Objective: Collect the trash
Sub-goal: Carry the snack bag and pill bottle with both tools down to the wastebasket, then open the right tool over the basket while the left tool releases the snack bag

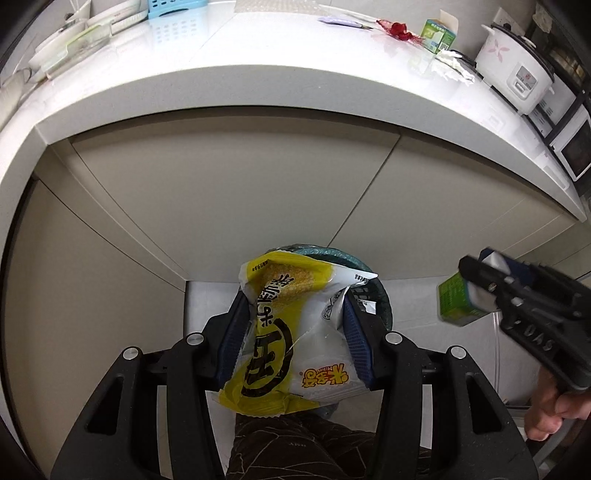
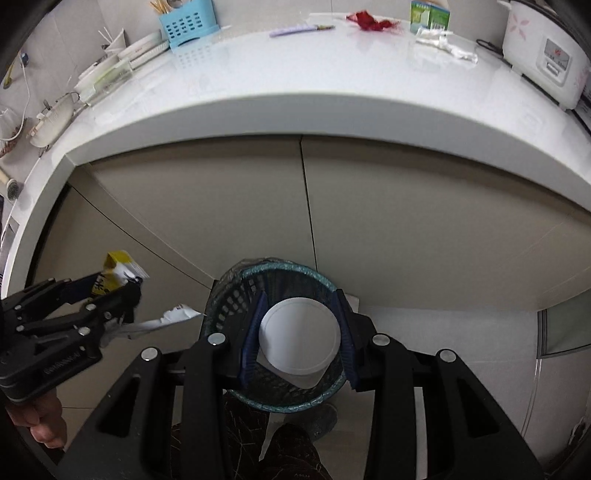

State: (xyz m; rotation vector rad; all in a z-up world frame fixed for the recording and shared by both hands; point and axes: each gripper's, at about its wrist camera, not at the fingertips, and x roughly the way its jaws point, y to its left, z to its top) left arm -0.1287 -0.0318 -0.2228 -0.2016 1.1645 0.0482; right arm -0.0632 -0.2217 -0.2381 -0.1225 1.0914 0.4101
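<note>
My left gripper (image 1: 295,314) is shut on a yellow and white snack bag (image 1: 291,332), held above the teal mesh trash bin (image 1: 373,291), which the bag mostly hides. My right gripper (image 2: 299,325) is shut on a white-bottomed cup (image 2: 299,336) right over the trash bin (image 2: 229,295) on the floor. In the left wrist view the right gripper (image 1: 476,284) holds the cup's green side (image 1: 454,299). In the right wrist view the left gripper (image 2: 125,295) shows at the left with the snack bag (image 2: 114,273).
A white counter (image 2: 295,81) runs above beige cabinet doors (image 2: 406,221). On it lie a red wrapper (image 2: 369,20), a green carton (image 2: 430,16), crumpled tissue (image 2: 443,46), a purple item (image 2: 295,29), a blue basket (image 2: 188,24), dishes (image 2: 110,70) and a rice cooker (image 2: 543,51).
</note>
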